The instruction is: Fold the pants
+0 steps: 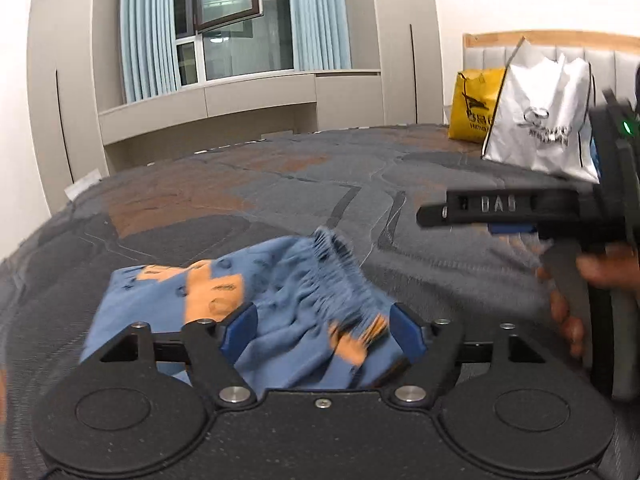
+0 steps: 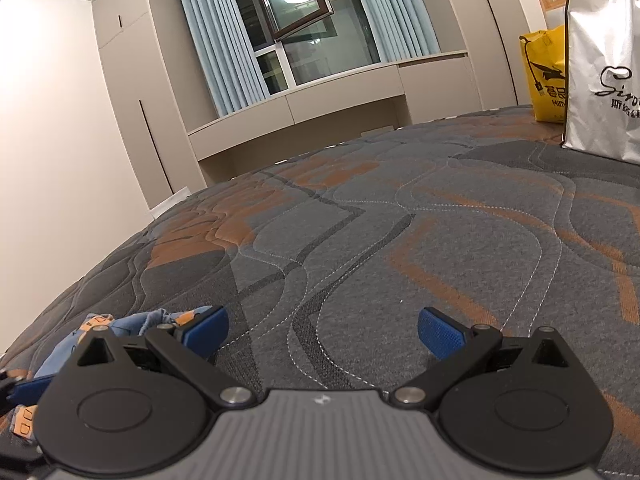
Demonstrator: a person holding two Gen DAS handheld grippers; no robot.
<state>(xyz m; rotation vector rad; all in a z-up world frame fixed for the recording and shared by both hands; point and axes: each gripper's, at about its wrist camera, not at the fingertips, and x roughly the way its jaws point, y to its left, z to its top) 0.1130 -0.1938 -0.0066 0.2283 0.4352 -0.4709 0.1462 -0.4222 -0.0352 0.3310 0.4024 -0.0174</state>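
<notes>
The blue pants with orange print lie bunched on the grey and orange quilted bed. Their gathered waistband sticks up in the middle. My left gripper is open, its blue pads on either side of the cloth, which fills the gap between them. My right gripper is open and empty above bare bed. It shows in the left wrist view to the right of the pants, held by a hand. In the right wrist view the pants sit at the lower left, beyond the left finger.
A white shopping bag and a yellow bag stand at the far right of the bed by the headboard. Beige cabinets and a window with blue curtains lie beyond the bed's far edge.
</notes>
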